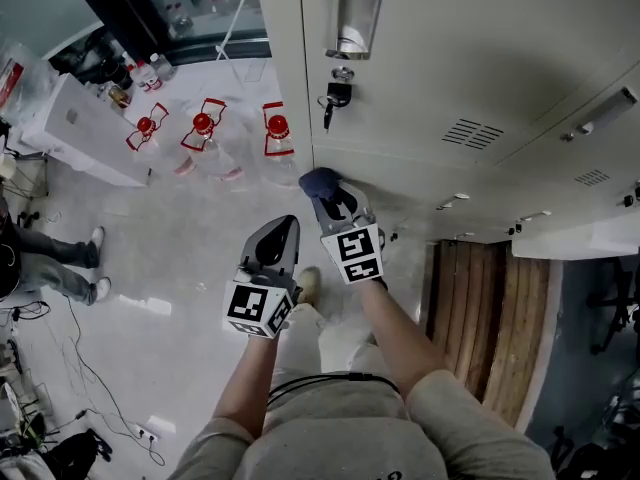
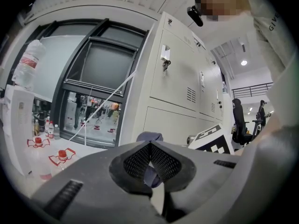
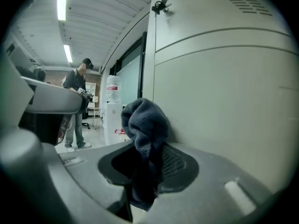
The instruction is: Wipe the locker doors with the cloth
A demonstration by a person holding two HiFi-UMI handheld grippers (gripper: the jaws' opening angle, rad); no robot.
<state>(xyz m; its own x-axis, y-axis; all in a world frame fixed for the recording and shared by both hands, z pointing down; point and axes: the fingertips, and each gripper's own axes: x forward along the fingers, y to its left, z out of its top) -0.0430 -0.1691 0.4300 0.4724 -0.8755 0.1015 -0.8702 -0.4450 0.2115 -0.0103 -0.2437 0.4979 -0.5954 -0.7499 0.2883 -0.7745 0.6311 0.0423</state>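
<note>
Tool pair at a locker bank: right tool (image 1: 333,206) clamped on a dark blue cloth (image 1: 318,180); left tool (image 1: 277,238) with jaws together at the tips, holding nothing.

Pale grey lockers (image 1: 480,58) fill the right side, above a light floor (image 1: 170,258). The cloth bunches up out of the right tool's jaws at the left edge of a lower locker door (image 3: 219,106), close against its face; contact is not certain. The left tool hangs just beside the right one, off the doors. Three red-capped bottles (image 1: 203,126) stand on the floor. Keys (image 1: 335,95) hang from an upper door's lock.
</note>
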